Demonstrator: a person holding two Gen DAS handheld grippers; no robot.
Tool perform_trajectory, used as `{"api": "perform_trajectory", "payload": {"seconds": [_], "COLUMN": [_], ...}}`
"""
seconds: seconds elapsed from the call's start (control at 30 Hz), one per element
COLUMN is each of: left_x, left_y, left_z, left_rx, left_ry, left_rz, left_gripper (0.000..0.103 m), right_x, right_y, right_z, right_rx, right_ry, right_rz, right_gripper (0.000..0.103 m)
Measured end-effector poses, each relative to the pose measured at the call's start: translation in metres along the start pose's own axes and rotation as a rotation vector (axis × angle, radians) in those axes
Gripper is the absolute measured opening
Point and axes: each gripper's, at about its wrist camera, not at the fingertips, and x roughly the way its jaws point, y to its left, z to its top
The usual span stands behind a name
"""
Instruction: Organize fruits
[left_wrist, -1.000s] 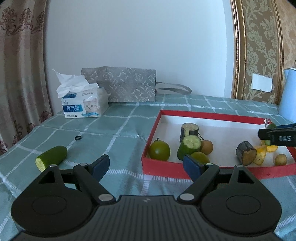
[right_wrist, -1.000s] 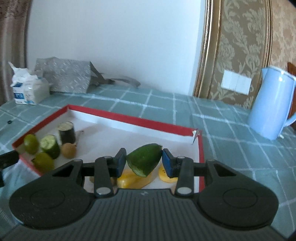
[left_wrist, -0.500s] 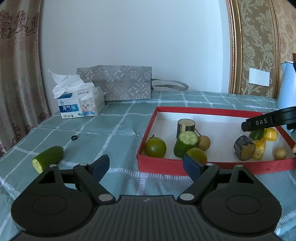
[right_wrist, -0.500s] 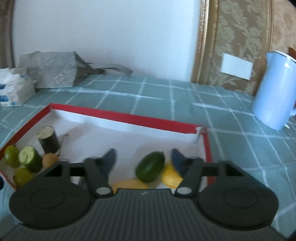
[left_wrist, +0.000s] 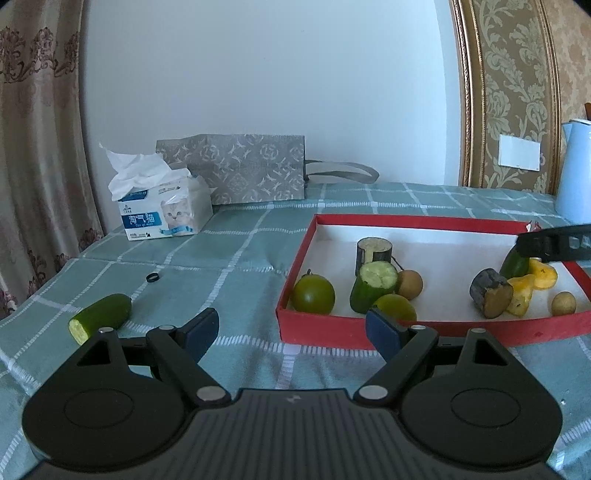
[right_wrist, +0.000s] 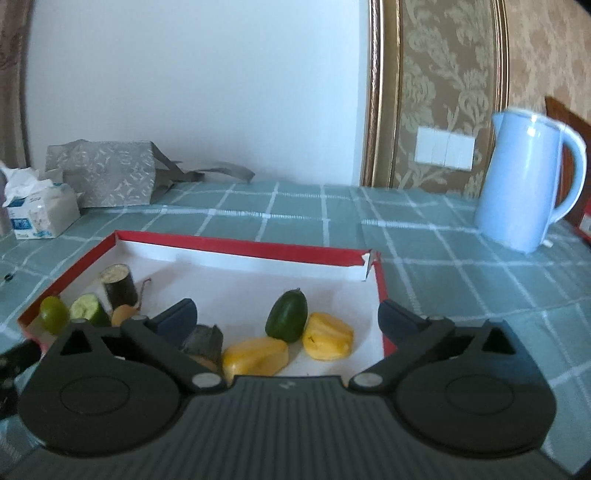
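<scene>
Right wrist view: right gripper (right_wrist: 286, 314) has just been opening, jaws wide, nothing pinched — the cucumber end (right_wrist: 287, 320) lies in the box (right_wrist: 236, 243); a careless pull-back could knock it. Left gripper (left_wrist: 291, 330), jaws wide and empty; only its view shows a cucumber piece (left_wrist: 100, 318) outside the box.

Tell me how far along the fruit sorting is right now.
Mostly done. The shallow red box with the white floor already holds the cut green, yellow and brown pieces, and the dark green cucumber end lies there beside a yellow chunk. The right gripper has just been opening, nothing pressed between its fingers. The left gripper is open and empty. Left: the green cucumber piece on the checked tablecloth.
</scene>
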Motion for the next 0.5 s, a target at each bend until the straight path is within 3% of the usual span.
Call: {"api": "perform_trajectory", "payload": {"seconds": [0.1, 0.27, 0.5], "left_x": [-0.002, -0.006, -0.023], "left_y": [0.002, 0.003, 0.003], "left_z": [0.0, -0.002, -0.005], "left_rx": [-0.011, -0.032, -0.092], "left_ry": [-0.002, 0.005, 0.032], "left_rz": [-0.006, -0.009, -0.036], "left_gripper": [0.087, 0.087, 0.087], "right_x": [-0.023, -0.043, -0.065], "right_y": [-0.004, -0.019, -0.001], "right_z": [-0.006, -0.019, -0.04], "right_rx": [0.036, 0.13, 0.051], "right_ry": [-0.052, -0.04, -0.043], "right_rz": [0.04, 0.113, 0.098], "right_gripper": [0.103, 0.103, 0.103]}}
